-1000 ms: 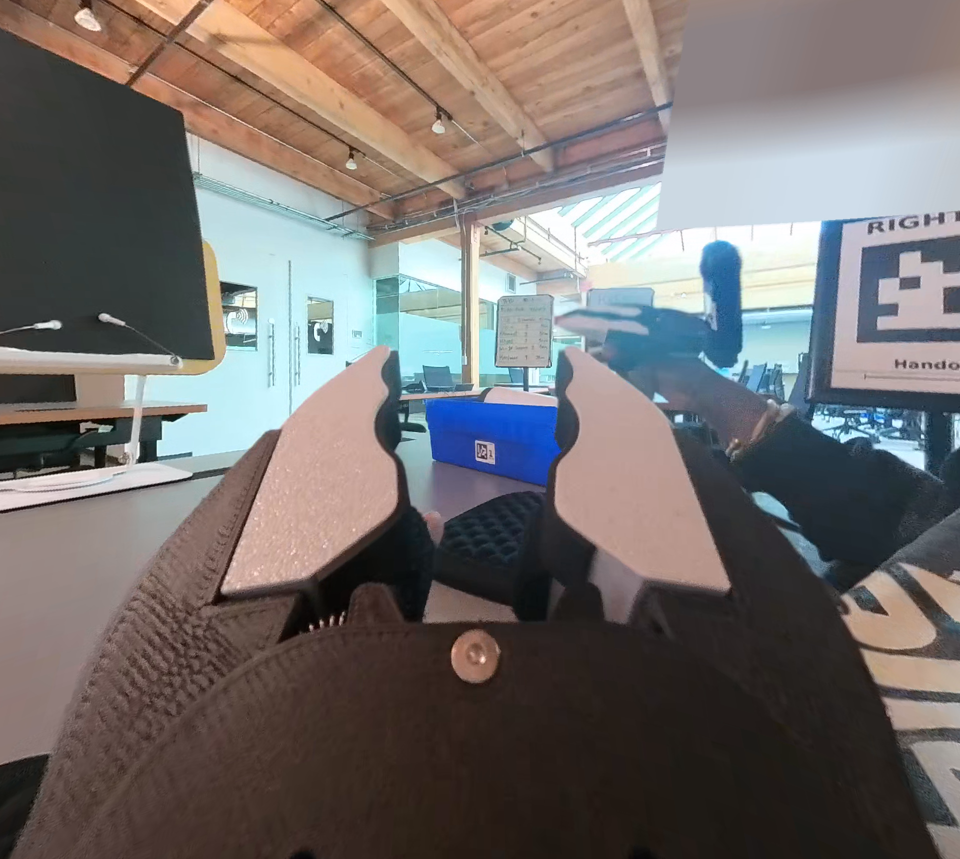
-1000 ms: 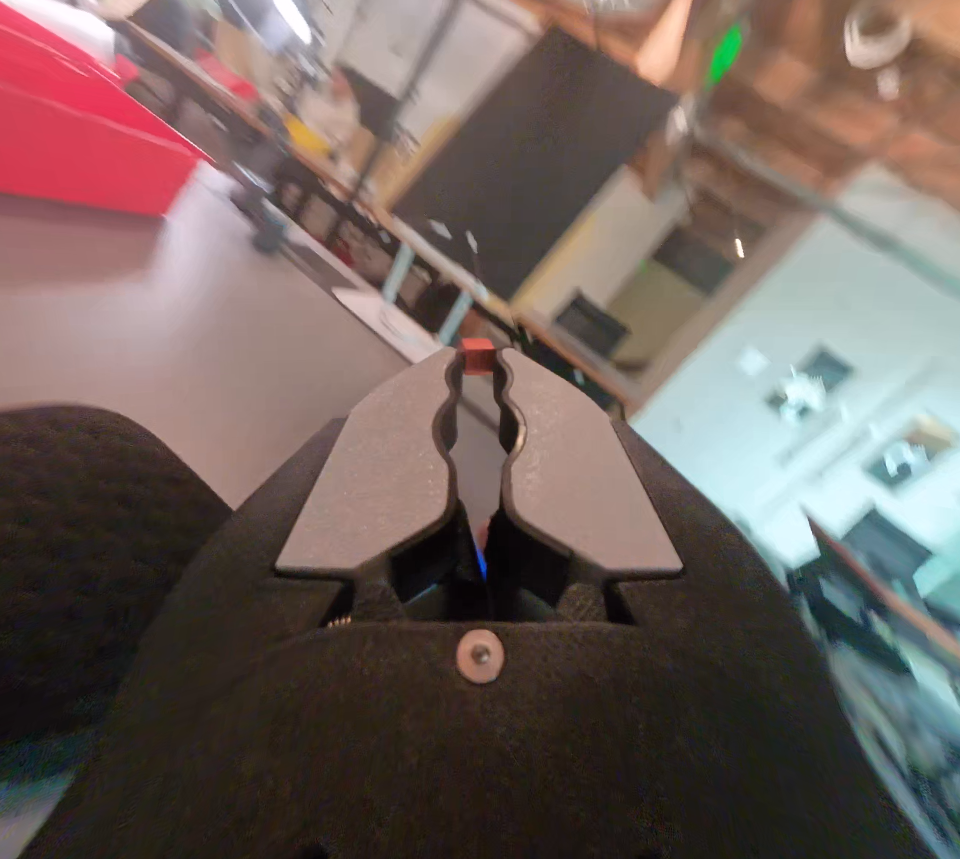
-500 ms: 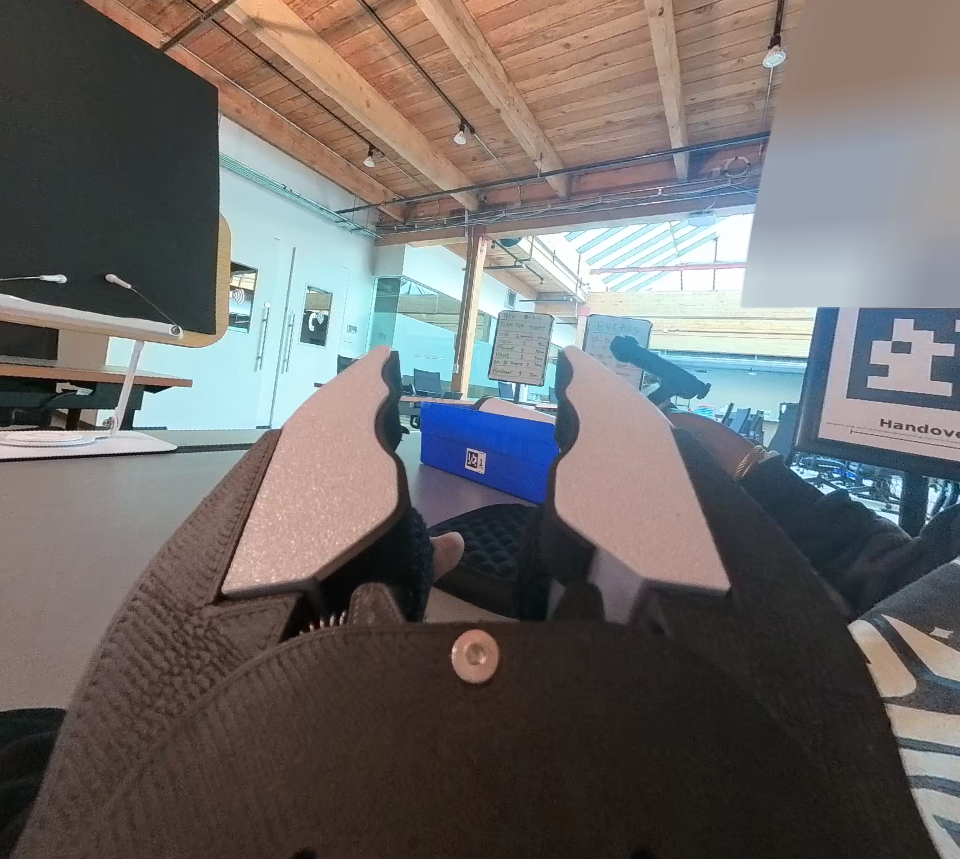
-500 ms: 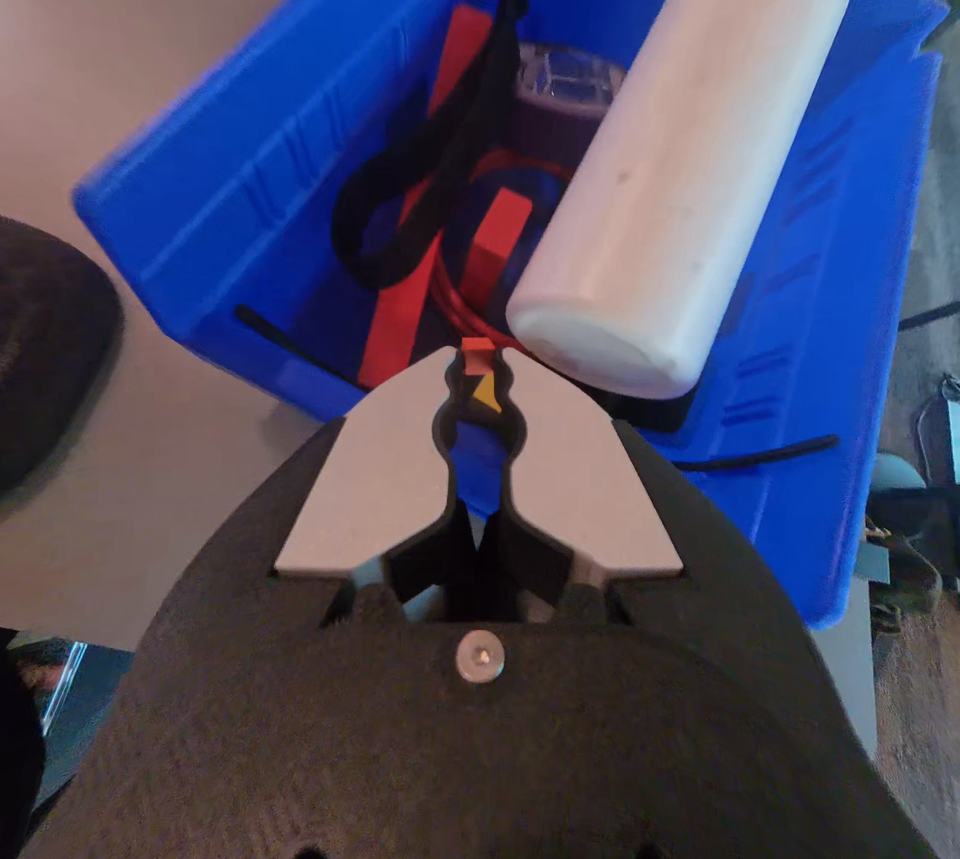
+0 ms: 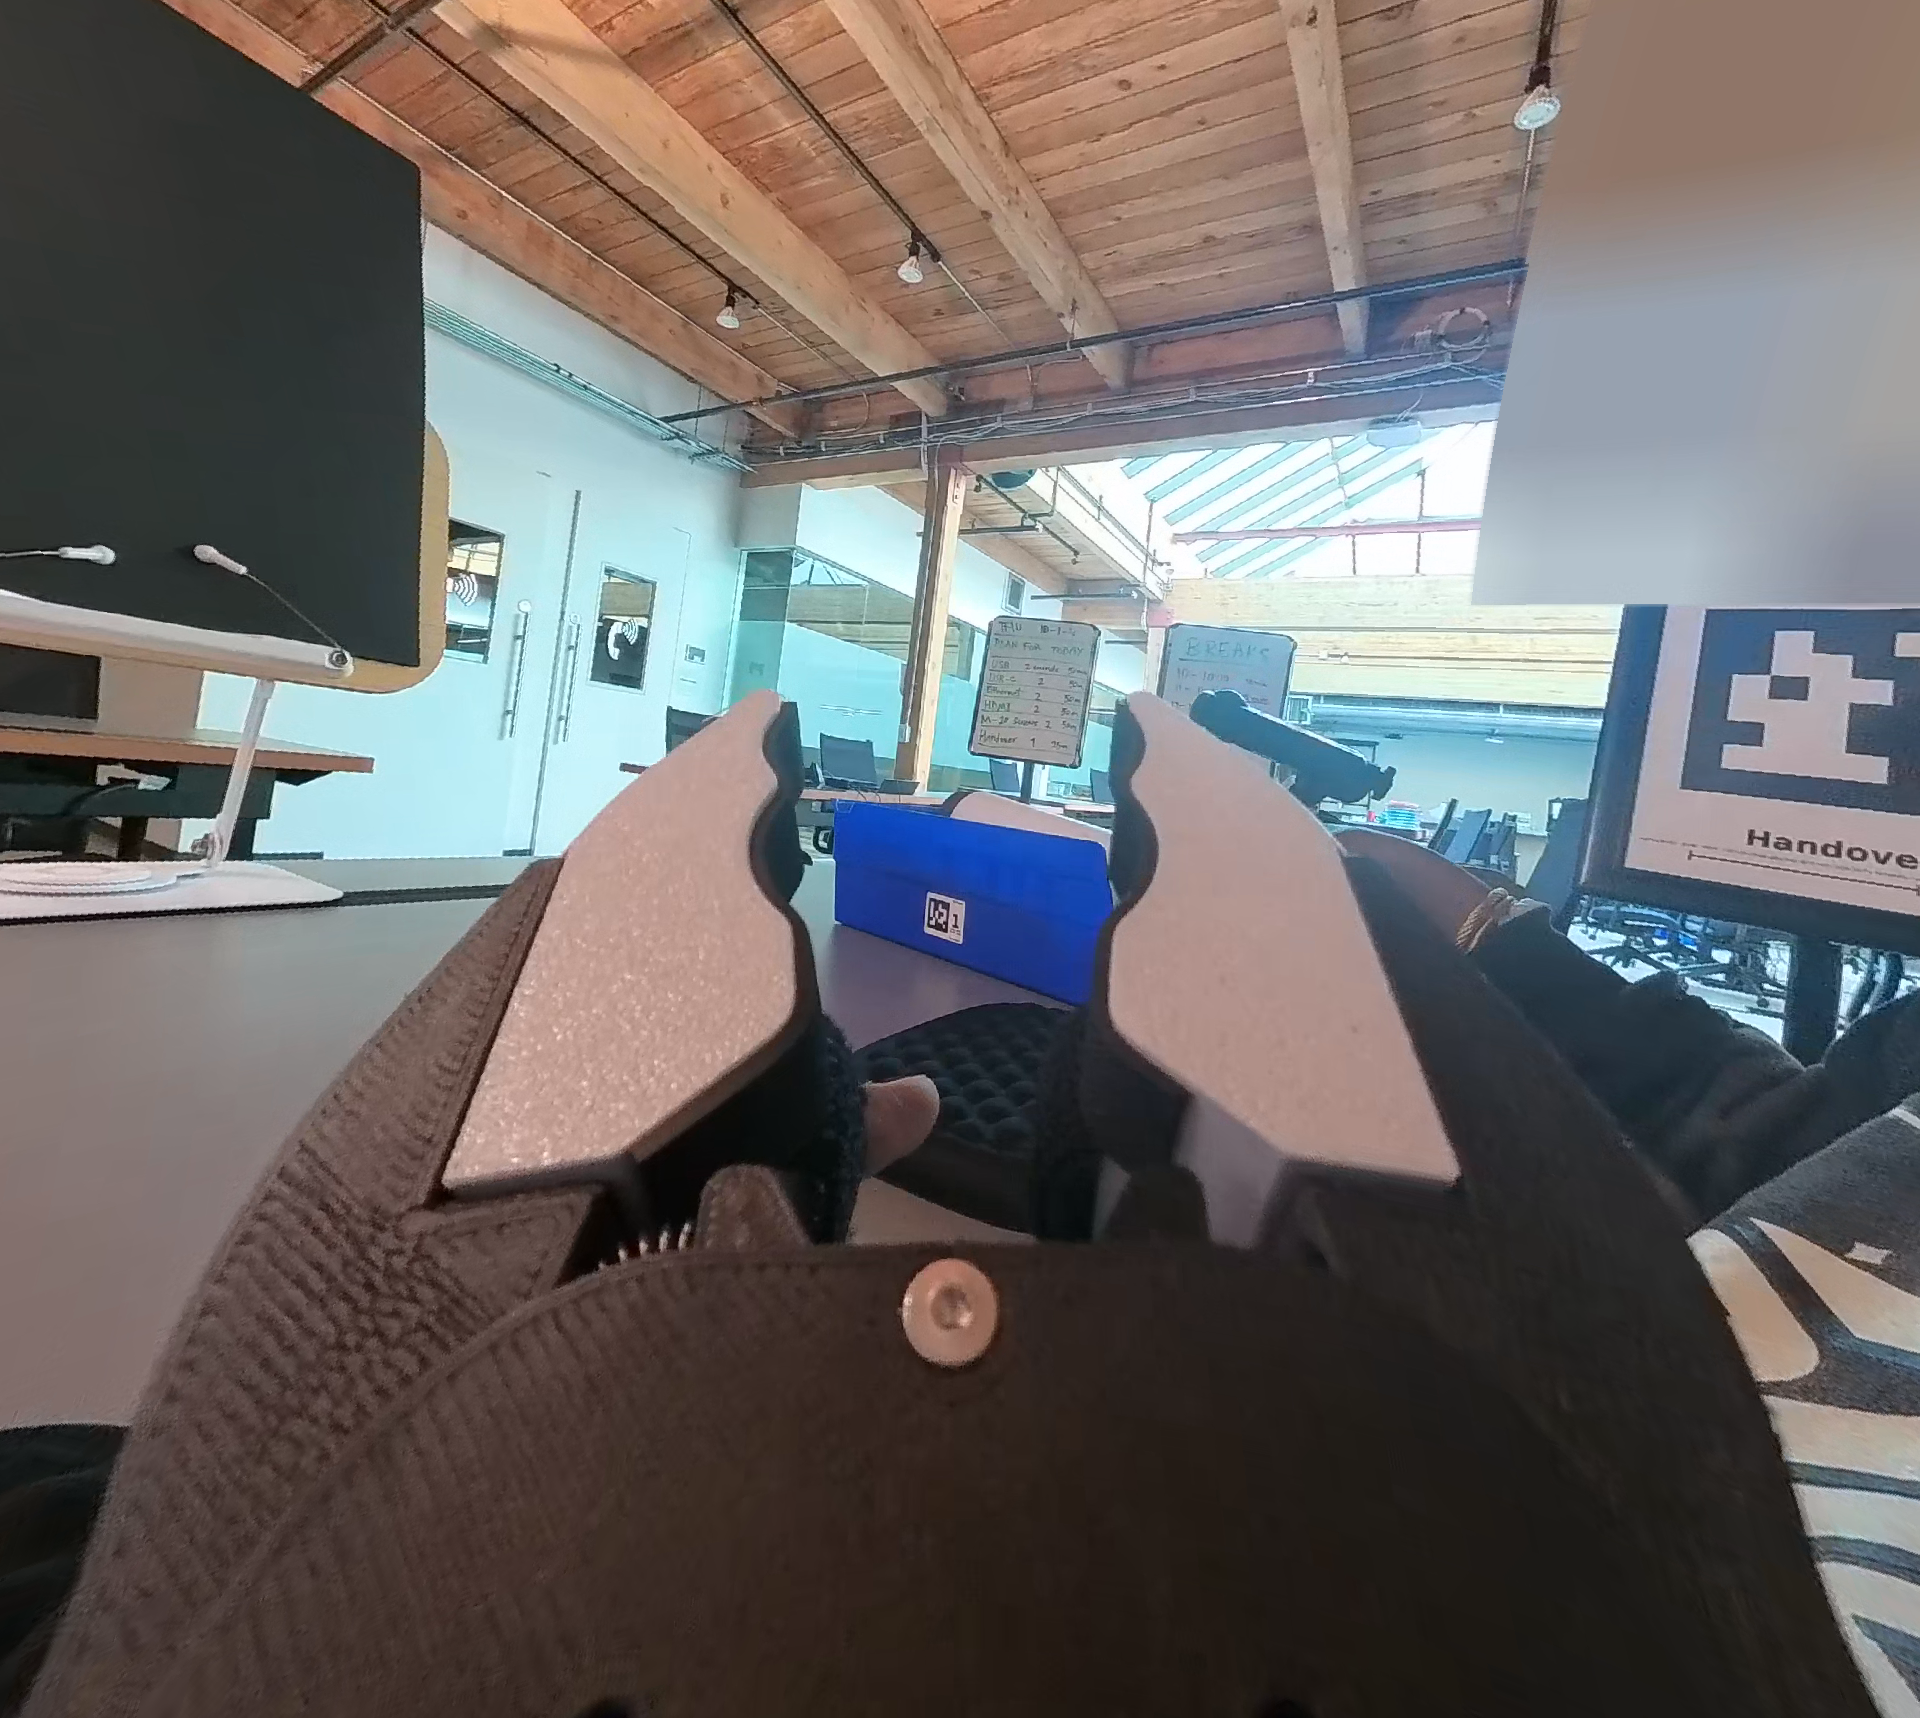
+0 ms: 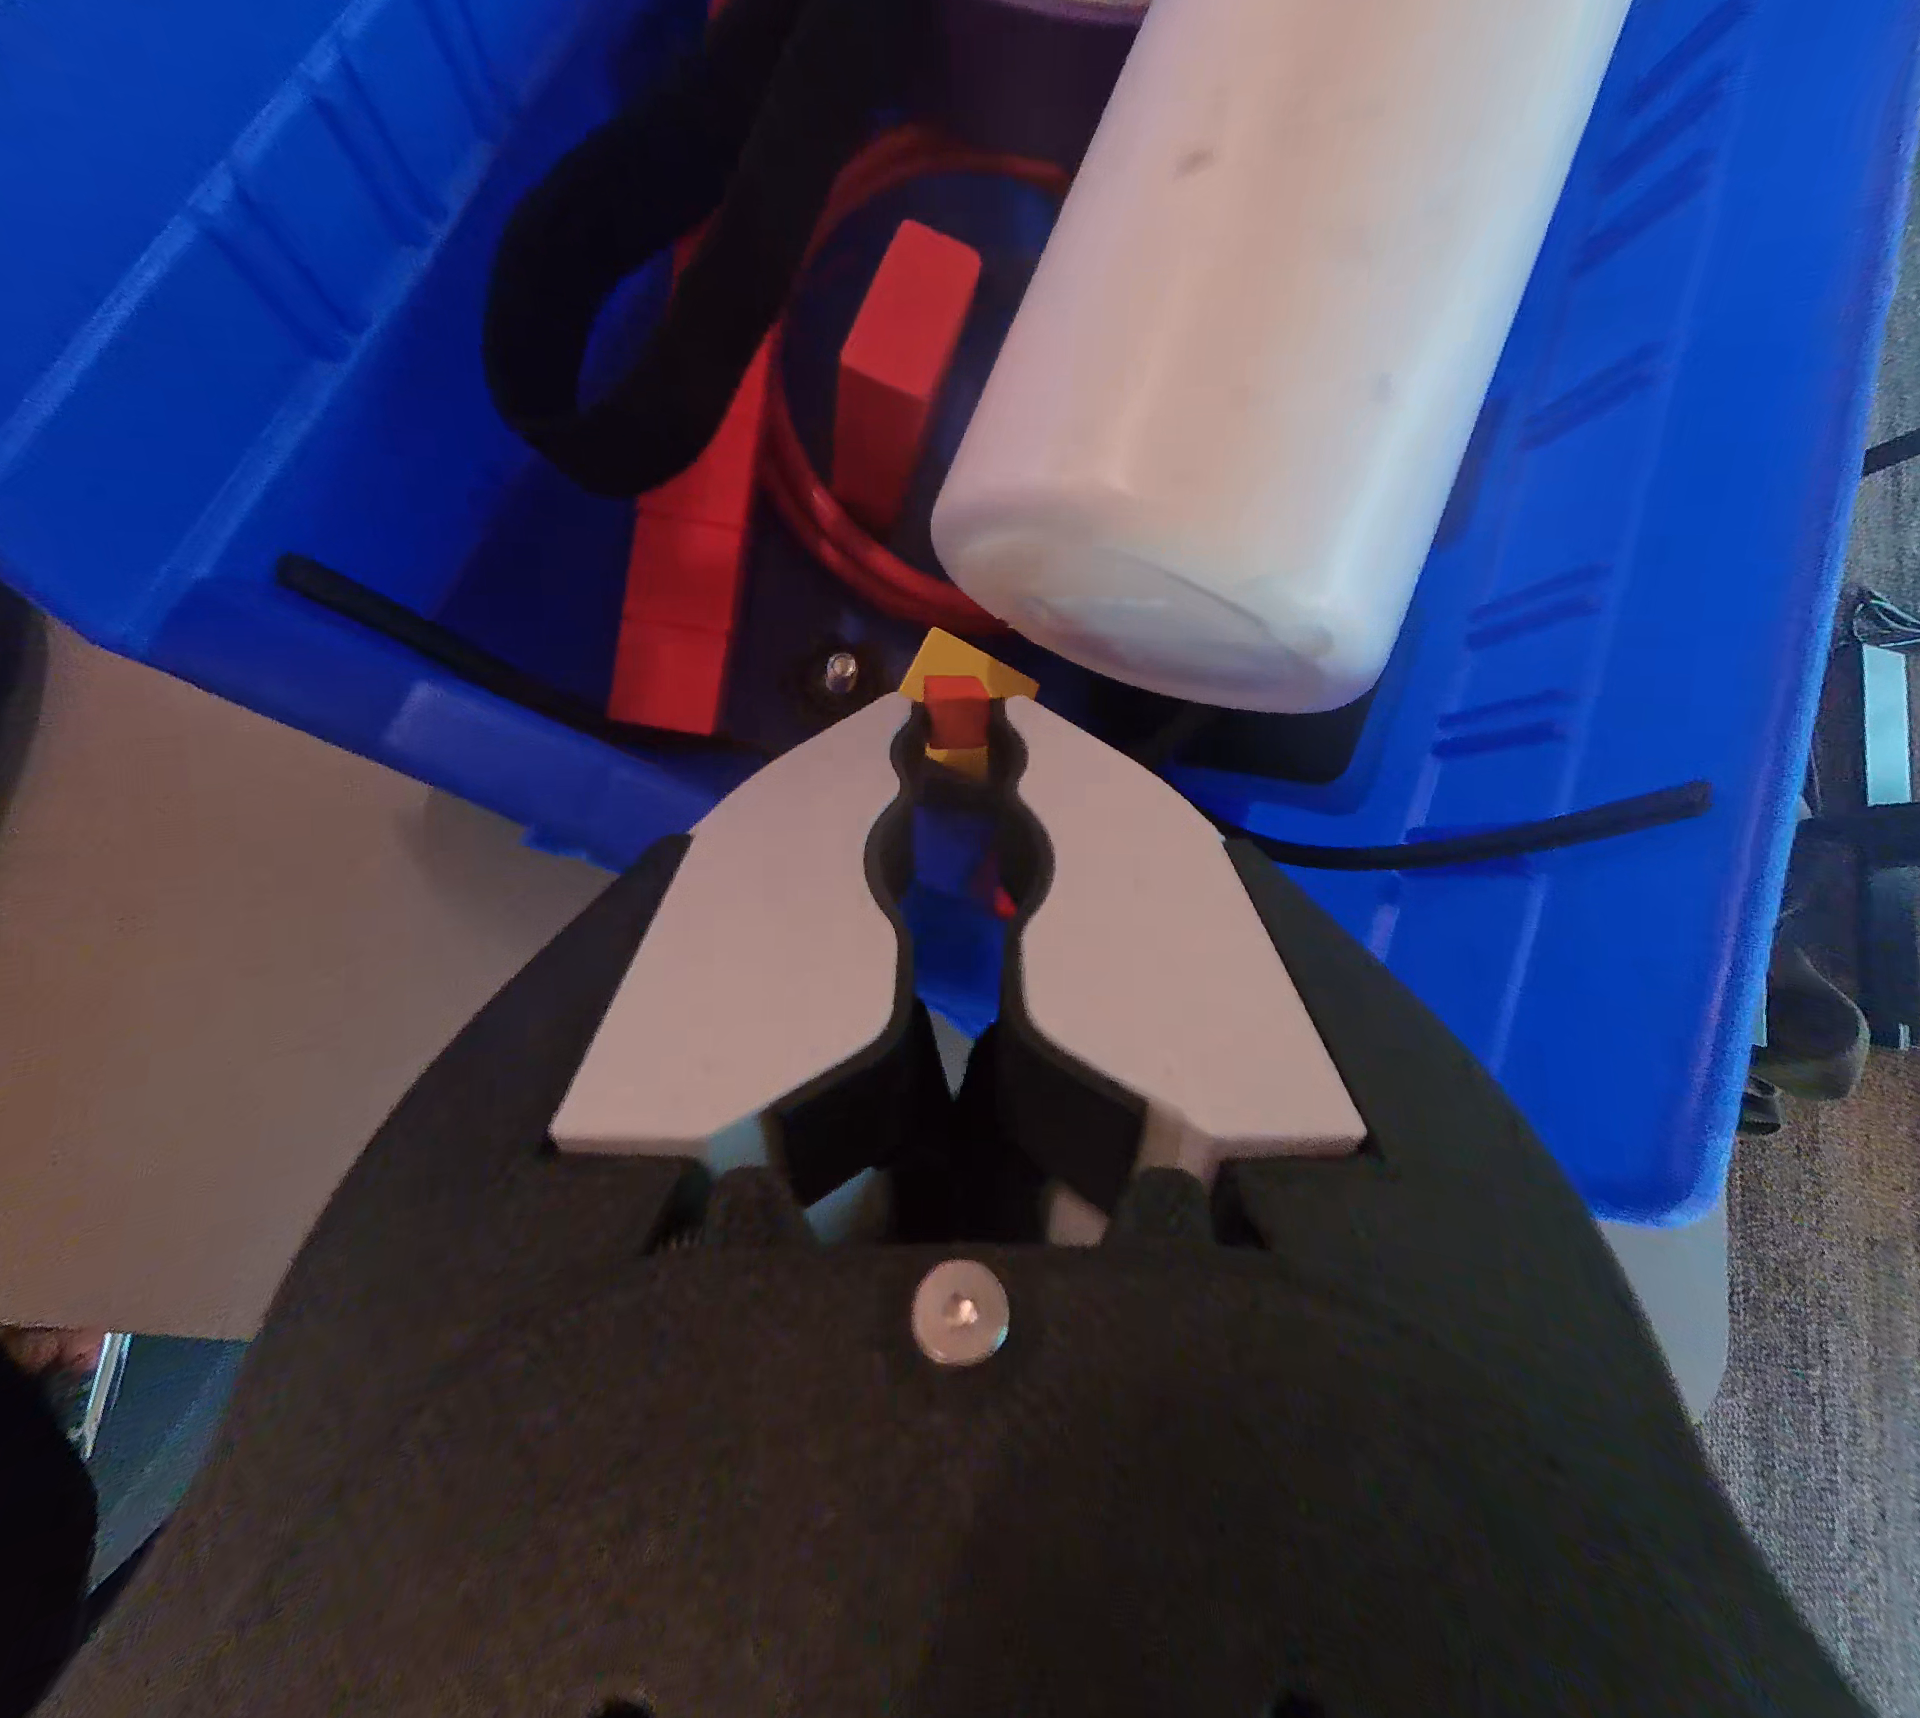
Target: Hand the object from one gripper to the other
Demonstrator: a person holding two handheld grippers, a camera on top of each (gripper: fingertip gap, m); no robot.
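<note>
Right tongs (image 6: pixel 958 712) pointed down over the blue bin (image 6: pixel 260 141), clenched on a small red block (image 6: pixel 954 712); left tongs (image 5: pixel 951 821) lay level above the worktop (image 5: pixel 208 993), spread and empty; white bottle (image 6: pixel 1278 245) lay across the bin.

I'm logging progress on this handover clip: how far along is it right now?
Done: the right gripper is shut on a small red block. In hand: it hangs over the open blue bin, near the white bottle. Whether a handover already happened can't be told. The left gripper is open and empty, low over the table.
</note>
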